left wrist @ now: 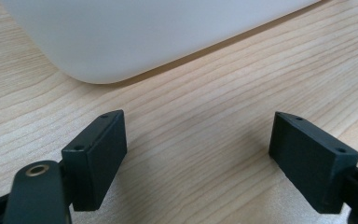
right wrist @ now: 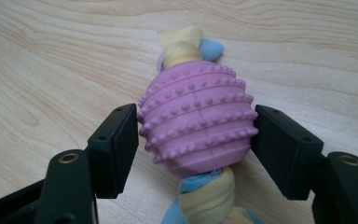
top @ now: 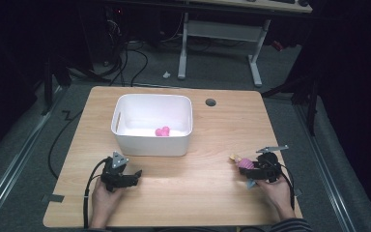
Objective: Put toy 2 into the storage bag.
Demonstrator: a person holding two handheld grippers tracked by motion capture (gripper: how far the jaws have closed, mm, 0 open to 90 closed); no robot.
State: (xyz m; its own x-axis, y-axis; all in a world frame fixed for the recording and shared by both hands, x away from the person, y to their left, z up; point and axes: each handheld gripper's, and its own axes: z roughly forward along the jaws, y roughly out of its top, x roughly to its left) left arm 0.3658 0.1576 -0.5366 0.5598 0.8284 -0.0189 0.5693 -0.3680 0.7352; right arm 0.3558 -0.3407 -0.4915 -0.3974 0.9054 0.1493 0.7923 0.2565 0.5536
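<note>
The table [top: 207, 183] is light wood with fine darker grain lines and one round dark grey grommet [top: 210, 102] near its far edge. On it stands a plain white plastic tub [top: 125, 140]; inside lies a small bright pink thing [top: 163, 131], perhaps heart-shaped, too small to tell. The rope chew toy [right wrist: 196, 126] has a pink rubber barrel ringed with ridges and rows of little studs, on a braid of pale yellow and light blue. Both the left gripper [top: 135, 175] and the right gripper [top: 244, 169] are matt black with grey top plates. The floor [top: 24, 145] is dark grey.

Studded pink rubber toy [right wrist: 196, 119] on twisted cloth rope [right wrist: 209, 198]; matt wood-grain table [right wrist: 51, 70].
</note>
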